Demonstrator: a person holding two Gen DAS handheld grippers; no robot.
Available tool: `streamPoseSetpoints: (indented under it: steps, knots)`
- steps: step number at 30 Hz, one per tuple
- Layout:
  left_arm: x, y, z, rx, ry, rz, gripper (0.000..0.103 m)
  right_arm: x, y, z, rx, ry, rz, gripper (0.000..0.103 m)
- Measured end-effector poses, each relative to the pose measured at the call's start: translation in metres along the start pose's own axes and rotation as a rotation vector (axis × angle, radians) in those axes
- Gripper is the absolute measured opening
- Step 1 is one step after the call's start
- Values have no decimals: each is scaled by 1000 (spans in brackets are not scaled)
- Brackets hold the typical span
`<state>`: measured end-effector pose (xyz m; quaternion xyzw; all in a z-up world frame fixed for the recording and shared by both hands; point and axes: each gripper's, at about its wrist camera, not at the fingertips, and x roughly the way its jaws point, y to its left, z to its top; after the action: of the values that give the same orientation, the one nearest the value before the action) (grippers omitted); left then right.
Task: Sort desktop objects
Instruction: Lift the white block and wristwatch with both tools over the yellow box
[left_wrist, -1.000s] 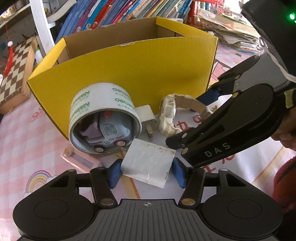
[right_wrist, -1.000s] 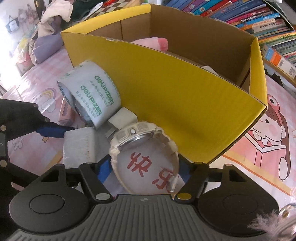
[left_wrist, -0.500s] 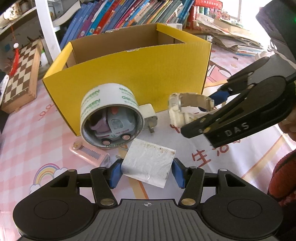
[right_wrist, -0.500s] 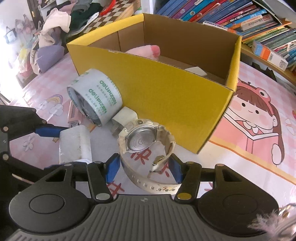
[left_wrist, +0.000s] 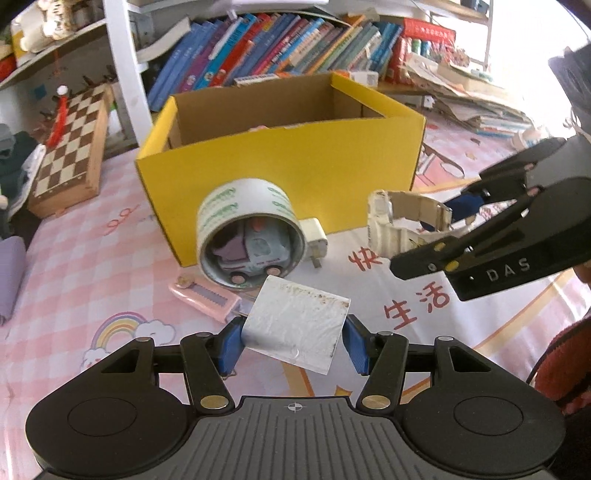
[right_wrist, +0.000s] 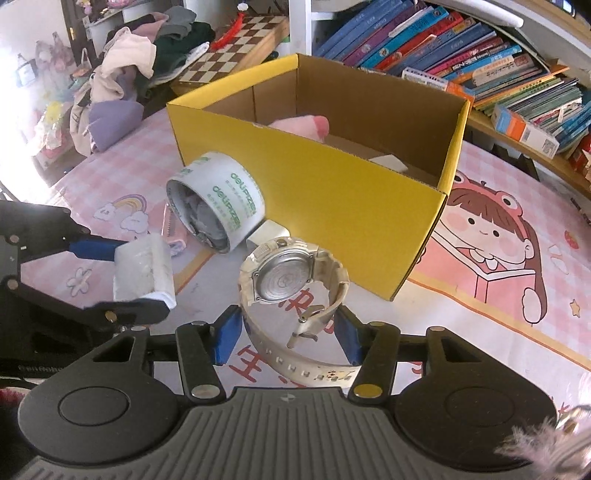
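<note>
My left gripper (left_wrist: 293, 341) is shut on a white silvery packet (left_wrist: 297, 326) and holds it above the table; the packet also shows in the right wrist view (right_wrist: 144, 271). My right gripper (right_wrist: 288, 338) is shut on a cream wristwatch (right_wrist: 291, 280), lifted off the table; the watch shows in the left wrist view (left_wrist: 400, 223). An open yellow cardboard box (left_wrist: 295, 166) stands behind, with a pink thing (right_wrist: 301, 125) inside. A tape roll (left_wrist: 247, 236) with a toy car (left_wrist: 251, 254) in it lies on its side against the box.
A white plug adapter (left_wrist: 316, 240) lies by the tape roll. A pink utility knife (left_wrist: 207, 297) lies in front of the roll. A chessboard (left_wrist: 70, 147) sits at the left, books (left_wrist: 277, 48) behind the box, clothes (right_wrist: 122, 85) at the far left.
Both grippers have risen and drawn back from the box with their objects. The watch was lifted off the table and now hangs in the right gripper.
</note>
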<state>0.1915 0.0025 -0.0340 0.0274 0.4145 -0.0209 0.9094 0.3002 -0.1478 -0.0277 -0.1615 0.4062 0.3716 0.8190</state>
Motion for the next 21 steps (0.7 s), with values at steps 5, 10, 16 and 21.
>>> streamPoseSetpoints:
  steps: [5,10,16,21]
  knots:
    - [-12,5,2,-33,-36,7,56,-10,1,1,4,-19,-5,52]
    - [-27,6,6,-49,-82,11,56,-24,4,4,7,-48,7,52]
    - [-40,7,10,-62,-122,17,56,-37,8,9,6,-81,28,52]
    - [-49,10,16,-72,-157,24,56,-51,8,18,13,-121,40,52]
